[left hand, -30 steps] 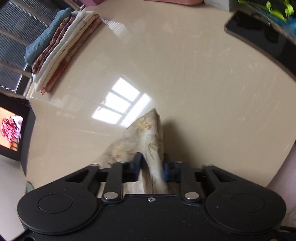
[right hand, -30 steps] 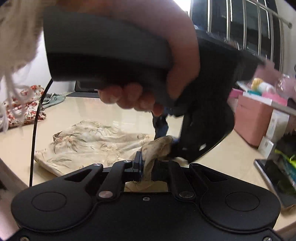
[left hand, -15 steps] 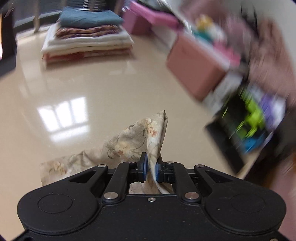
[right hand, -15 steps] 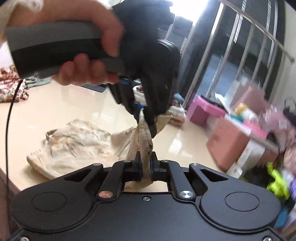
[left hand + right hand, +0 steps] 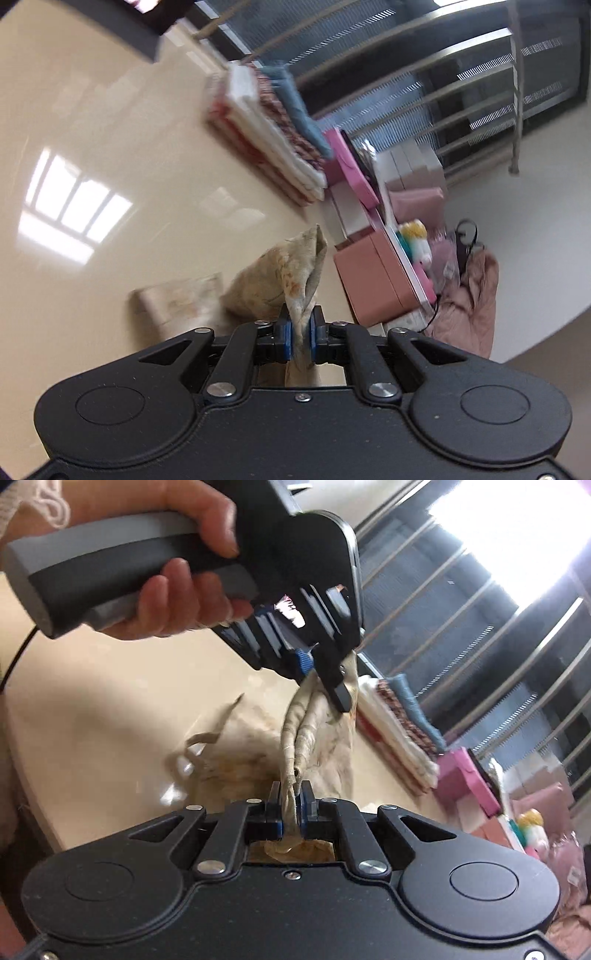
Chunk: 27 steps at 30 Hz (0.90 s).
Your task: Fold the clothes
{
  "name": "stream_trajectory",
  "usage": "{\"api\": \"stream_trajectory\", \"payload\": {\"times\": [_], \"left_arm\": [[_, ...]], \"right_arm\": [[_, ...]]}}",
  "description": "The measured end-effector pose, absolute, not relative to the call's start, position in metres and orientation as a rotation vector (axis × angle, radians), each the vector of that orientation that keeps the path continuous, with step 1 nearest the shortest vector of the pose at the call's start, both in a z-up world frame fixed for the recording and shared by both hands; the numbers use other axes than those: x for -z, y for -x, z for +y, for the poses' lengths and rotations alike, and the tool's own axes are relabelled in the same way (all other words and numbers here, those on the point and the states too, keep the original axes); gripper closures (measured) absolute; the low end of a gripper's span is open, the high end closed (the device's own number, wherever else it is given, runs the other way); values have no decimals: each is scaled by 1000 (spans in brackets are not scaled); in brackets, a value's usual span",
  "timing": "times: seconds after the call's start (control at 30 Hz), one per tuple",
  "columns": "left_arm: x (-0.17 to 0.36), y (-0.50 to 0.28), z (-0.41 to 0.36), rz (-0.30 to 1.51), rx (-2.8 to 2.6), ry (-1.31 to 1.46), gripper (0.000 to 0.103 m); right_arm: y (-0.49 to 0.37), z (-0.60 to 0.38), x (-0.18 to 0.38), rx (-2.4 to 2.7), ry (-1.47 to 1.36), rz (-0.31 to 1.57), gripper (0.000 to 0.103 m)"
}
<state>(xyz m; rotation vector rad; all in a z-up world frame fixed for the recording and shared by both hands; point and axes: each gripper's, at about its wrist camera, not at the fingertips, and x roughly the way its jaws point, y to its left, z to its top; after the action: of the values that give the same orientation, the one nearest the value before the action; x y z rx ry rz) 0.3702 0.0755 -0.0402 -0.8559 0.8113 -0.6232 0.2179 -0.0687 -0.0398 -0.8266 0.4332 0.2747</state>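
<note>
Cloth pinched in both grippers, left gripper and right gripper clamped on bunched edges, rest trailing on the desk. I'd spread my hands apart to tension it flat before laying the fold.

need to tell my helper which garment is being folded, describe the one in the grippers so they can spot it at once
Start at the glossy beige table, which has a stack of folded clothes at its far edge. Nearer the cameras, the floral cloth is pinched by both the left gripper and the right gripper. Unlike the neat stack, it is crumpled, pale tan with a faded flower print, and partly lifted off the table.
</note>
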Motion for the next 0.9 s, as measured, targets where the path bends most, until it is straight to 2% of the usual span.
{"api": "stream_trajectory", "payload": {"times": [0.07,0.13,0.2,0.27,0.47,0.53,0.57,0.6,0.63,0.67,0.7,0.9], "left_arm": [[48,-369,85,823,609,875,91],[55,-368,91,832,602,893,81],[58,-367,95,834,580,906,53],[60,-366,100,826,571,919,44],[63,-370,104,811,544,921,45],[62,-375,101,820,537,905,46],[62,-377,100,825,529,897,49],[62,-380,98,830,524,884,60],[62,-383,96,841,525,869,69],[62,-386,94,852,528,853,79],[63,-387,93,857,531,844,82],[70,-393,90,857,545,845,84]], "right_arm": [[-220,-65,47,-292,844,456,95],[-220,-62,53,-304,861,469,95],[-221,-62,58,-314,868,484,95],[-220,-63,60,-323,862,494,95],[-217,-66,57,-343,814,507,90],[-216,-69,53,-357,784,511,80],[-214,-72,49,-376,759,520,68],[-211,-76,44,-404,726,532,57],[-209,-82,38,-433,681,546,54],[-208,-89,31,-465,619,565,54],[-208,-98,23,-493,551,576,54],[-236,-146,-11,-525,181,526,57]]}}
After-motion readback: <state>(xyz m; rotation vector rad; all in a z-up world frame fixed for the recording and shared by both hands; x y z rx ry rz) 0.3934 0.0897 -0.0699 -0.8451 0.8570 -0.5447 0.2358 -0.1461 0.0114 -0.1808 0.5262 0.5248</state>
